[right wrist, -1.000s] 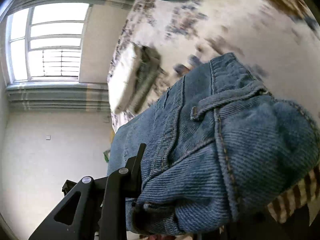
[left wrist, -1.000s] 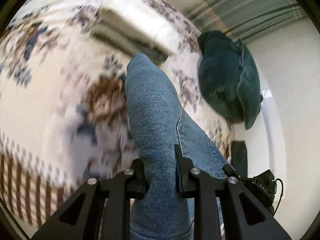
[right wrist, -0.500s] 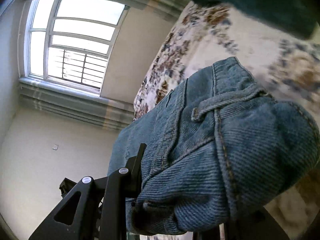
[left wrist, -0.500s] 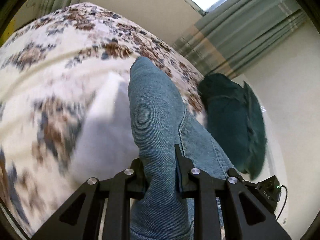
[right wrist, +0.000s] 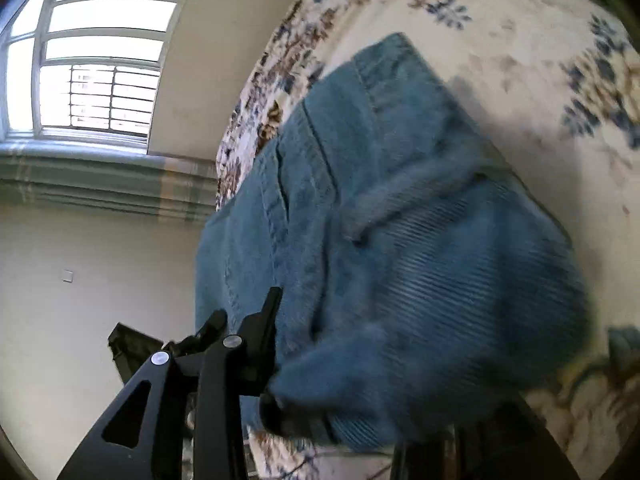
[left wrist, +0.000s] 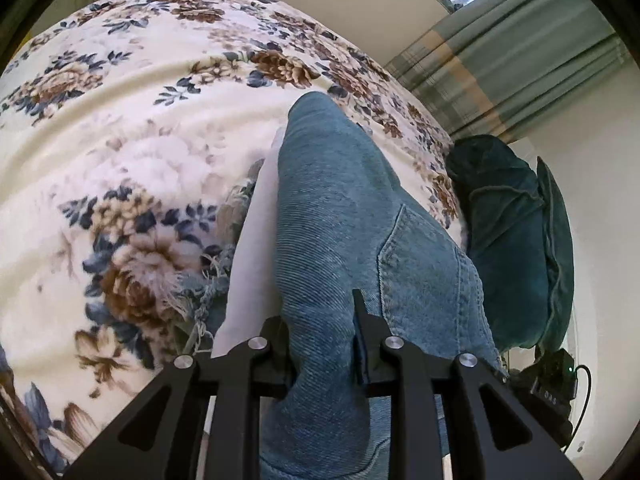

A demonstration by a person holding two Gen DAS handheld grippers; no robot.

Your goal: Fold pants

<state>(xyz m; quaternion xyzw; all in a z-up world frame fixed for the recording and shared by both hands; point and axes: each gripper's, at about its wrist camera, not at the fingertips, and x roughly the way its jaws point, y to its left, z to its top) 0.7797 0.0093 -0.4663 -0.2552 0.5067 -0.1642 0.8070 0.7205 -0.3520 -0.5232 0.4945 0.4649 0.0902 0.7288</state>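
The left gripper (left wrist: 322, 336) had its jaws closed on a thick fold of the jeans (left wrist: 344, 208), denim bulging up between the two fingers, and the cloth ran forward from there over the bed (left wrist: 132, 120) with its flowered cover. To the left of the fold a frayed hem (left wrist: 208, 288) and a pale strip, perhaps lining, showed beneath. A dark green cushion (left wrist: 508, 240) lay beyond, at the bed's right edge. The right gripper (right wrist: 340, 344) showed only its left finger, pressed against the waistband end of the jeans (right wrist: 400, 240); the other finger was hidden under a heavy bunch of cloth, so the jaws appeared clamped on it, though how tightly could not be told. That view was blurred. The jeans seemed held up between both grippers, just above the bed. Denim of this weight would likely hang heavy and limp yet keep a crease; it was neither slippery nor fragile. Seams, waistband and pocket edges looked the firmest places to grip, since several layers pinched together could slide apart.
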